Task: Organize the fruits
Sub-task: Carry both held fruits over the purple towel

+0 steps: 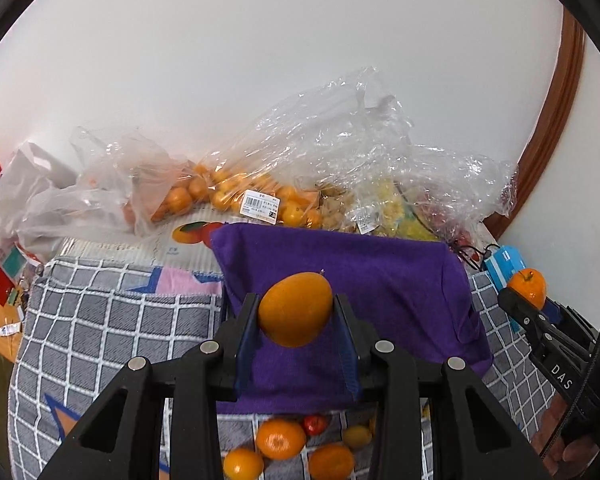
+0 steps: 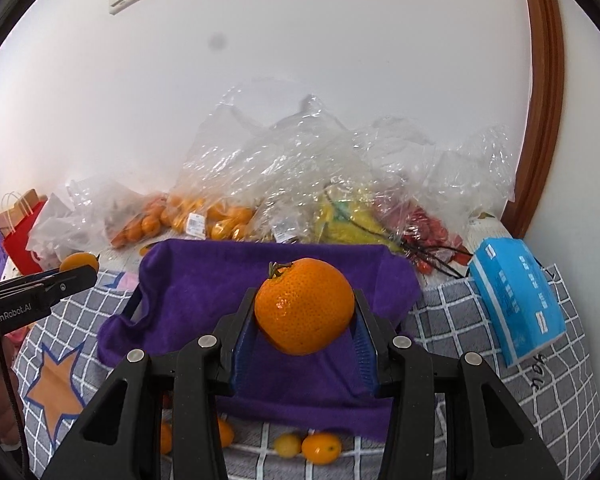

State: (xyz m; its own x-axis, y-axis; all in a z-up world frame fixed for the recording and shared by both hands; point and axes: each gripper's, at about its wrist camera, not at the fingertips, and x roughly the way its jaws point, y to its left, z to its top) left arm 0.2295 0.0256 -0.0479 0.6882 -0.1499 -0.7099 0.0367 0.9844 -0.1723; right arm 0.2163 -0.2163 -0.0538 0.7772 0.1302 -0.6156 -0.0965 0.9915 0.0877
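Nearest: loose fruit (image 1: 280,440) on the grey checked cloth (image 1: 112,320), just below the gripper bodies. It's a few oranges, one small red piece and a yellowish one, all just short of the purple cloth's near edge. The right wrist view shows the same group, with a small yellow fruit (image 2: 287,445) touching an orange one (image 2: 321,448).

Left gripper (image 1: 296,312): jaws clamped on a smooth oval orange (image 1: 295,309), blue pads against both its sides. It's held up over the purple cloth (image 1: 380,280).

Right gripper (image 2: 305,312): jaws clamped on a dimpled mandarin (image 2: 305,310) with its stem stub up, also over the purple cloth. That cloth drapes over a tray-like thing with a dark handle showing at its left edge.

Each gripper shows in the other's view: the right one at the far right of the left view with its mandarin, the left one at the left edge of the right view with its orange.

Right of the purple cloth: a blue tissue pack (image 2: 516,304) lying on the checked cloth.

Far, along the white wall (image 1: 260,60): clear plastic bags (image 1: 340,152) with price labels, holding small oranges on the left, yellow fruit in the middle and red fruit on the right. A red paper bag (image 2: 20,240) sits at far left, a brown door frame (image 2: 544,100) at far right.
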